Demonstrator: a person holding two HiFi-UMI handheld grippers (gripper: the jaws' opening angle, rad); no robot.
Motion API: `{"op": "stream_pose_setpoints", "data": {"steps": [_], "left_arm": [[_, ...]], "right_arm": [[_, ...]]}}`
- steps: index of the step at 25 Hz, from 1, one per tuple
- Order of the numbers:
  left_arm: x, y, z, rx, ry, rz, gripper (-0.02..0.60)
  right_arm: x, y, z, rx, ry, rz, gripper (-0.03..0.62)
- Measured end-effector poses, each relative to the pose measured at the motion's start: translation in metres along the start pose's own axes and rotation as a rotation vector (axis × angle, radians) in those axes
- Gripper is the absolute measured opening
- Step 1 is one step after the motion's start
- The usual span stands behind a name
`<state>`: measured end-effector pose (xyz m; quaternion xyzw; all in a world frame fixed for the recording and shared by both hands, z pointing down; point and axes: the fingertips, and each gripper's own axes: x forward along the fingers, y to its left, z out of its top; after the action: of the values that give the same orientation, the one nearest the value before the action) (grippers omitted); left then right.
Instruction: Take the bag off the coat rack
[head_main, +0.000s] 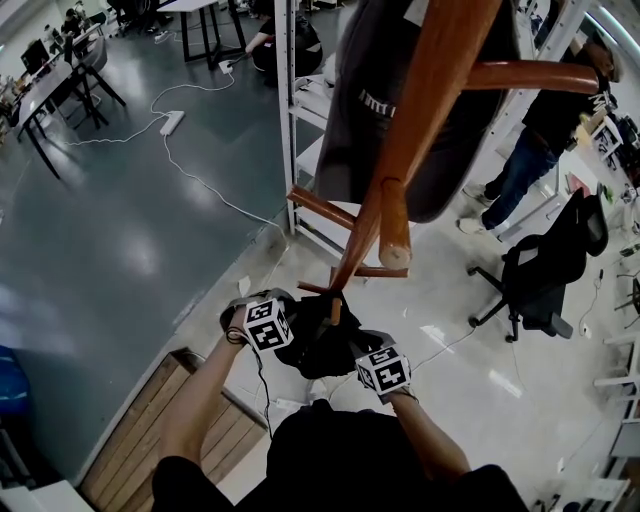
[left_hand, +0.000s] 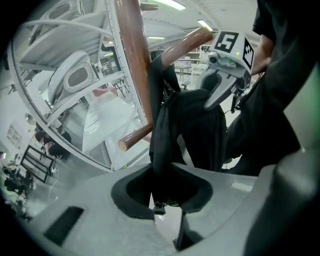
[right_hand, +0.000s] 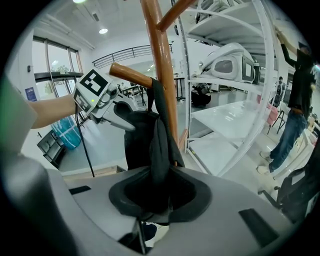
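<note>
A black bag (head_main: 322, 347) hangs low on the wooden coat rack (head_main: 405, 150), its straps looped over a peg (right_hand: 131, 74). In the left gripper view a black strap (left_hand: 161, 135) runs down from the peg into my left gripper (left_hand: 162, 196), whose jaws are shut on it. My right gripper (right_hand: 157, 200) is likewise shut on a strap (right_hand: 160, 140) of the bag (right_hand: 136, 137) from the opposite side. In the head view the left gripper (head_main: 298, 330) and the right gripper (head_main: 352, 350) flank the bag, close to the pole.
A dark garment (head_main: 385, 110) hangs higher on the rack. White metal shelving (head_main: 288, 110) stands just behind it. A black office chair (head_main: 550, 265) and a standing person (head_main: 535, 150) are to the right. A wooden platform (head_main: 150, 430) lies at lower left.
</note>
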<state>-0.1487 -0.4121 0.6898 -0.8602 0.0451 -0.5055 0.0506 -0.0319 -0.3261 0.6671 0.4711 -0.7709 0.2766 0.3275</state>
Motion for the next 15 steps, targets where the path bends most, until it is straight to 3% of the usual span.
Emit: {"op": "stream_pose_setpoints", "data": {"steps": [8,15], "left_arm": [[-0.006,-0.006,0.000,-0.003,0.003,-0.002,0.078],[-0.016,-0.015,0.003,-0.050,-0.010,0.032,0.075]], "right_arm": [[-0.004,0.002,0.001,-0.007,-0.010,0.014,0.072],[-0.013,0.006,0.001,-0.026,-0.021,0.028,0.071]]}}
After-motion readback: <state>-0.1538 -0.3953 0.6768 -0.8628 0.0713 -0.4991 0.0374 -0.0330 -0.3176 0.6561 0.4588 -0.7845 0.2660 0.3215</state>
